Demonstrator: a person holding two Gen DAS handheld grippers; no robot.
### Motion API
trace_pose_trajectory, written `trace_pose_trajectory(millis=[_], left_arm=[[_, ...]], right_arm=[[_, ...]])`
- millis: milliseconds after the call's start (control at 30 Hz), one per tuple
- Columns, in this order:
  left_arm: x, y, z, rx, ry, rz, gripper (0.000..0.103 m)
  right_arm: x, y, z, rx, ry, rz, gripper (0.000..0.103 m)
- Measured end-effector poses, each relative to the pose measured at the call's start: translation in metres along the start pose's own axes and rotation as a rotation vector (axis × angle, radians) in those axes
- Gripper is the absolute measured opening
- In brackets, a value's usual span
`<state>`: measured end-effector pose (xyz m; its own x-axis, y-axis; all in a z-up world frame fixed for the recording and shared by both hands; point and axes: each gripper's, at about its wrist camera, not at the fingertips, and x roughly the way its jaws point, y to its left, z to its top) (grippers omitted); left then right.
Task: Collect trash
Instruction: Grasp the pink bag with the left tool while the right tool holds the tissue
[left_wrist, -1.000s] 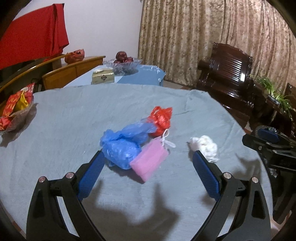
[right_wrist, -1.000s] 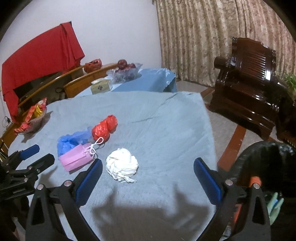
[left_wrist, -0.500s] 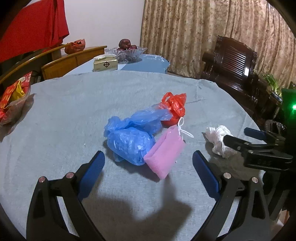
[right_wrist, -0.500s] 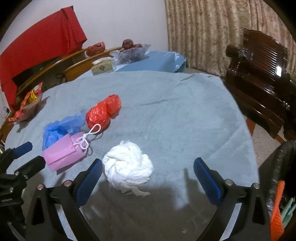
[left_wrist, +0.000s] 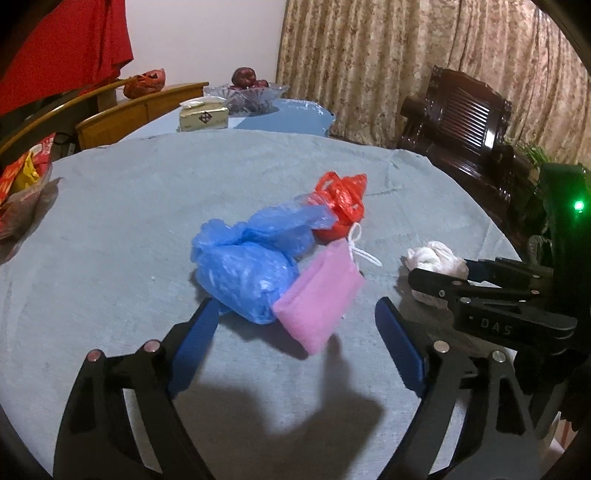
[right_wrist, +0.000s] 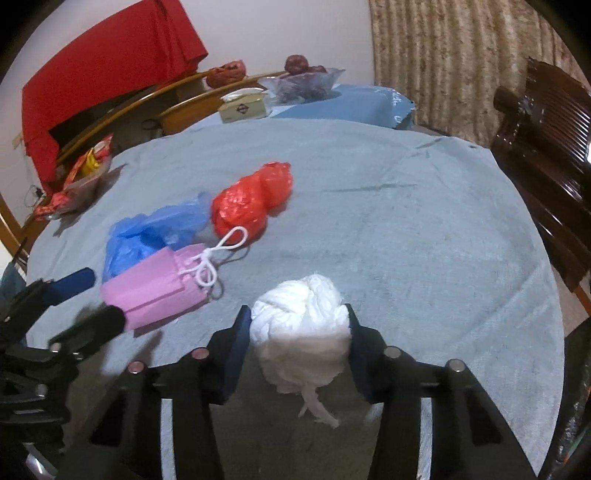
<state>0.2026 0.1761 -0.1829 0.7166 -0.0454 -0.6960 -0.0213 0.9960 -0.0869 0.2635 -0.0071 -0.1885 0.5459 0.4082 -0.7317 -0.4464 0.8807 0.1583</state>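
The right gripper (right_wrist: 299, 332) points down at a slant. Its jaws are closing, and a white wad (right_wrist: 303, 328) sits between the blue pads, touching both. The left gripper (left_wrist: 295, 332) also points down at a slant. Its jaws are wide apart but closing, with nothing pressed between them.

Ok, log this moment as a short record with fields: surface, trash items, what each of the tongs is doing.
surface: table under a grey-blue cloth
trash items: white wad; pink pouch with white cord; blue bag; red bag
cluster: pink pouch leans against blue bag; red bag just behind them
right tongs: jaws closing, pads against both sides of the white wad
left tongs: jaws closing, nothing gripped, blue bag and pink pouch just ahead
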Motion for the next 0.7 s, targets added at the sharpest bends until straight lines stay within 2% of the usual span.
trace_pose_trajectory(millis=[333, 400, 533, 700], left_arm=[[0.009, -0.013, -0.005, -0.015, 0.043, -0.006, 0.042], [0.006, -0.017, -0.006, -0.017, 0.037, -0.004, 0.041], [-0.002, -0.026, -0.008, -0.024, 0.033, -0.029, 0.029], [-0.007, -0.044, -0.015, -0.010, 0.050, -0.084, 0.027]], right_arm=[[-0.030, -0.018, -0.003, 0.056, -0.036, -0.014, 0.045], [-0.036, -0.021, -0.005, 0.064, -0.042, -0.018, 0.045], [-0.046, -0.026, -0.008, 0.073, -0.051, -0.023, 0.045], [-0.057, -0.029, -0.014, 0.075, -0.061, -0.031, 0.045]])
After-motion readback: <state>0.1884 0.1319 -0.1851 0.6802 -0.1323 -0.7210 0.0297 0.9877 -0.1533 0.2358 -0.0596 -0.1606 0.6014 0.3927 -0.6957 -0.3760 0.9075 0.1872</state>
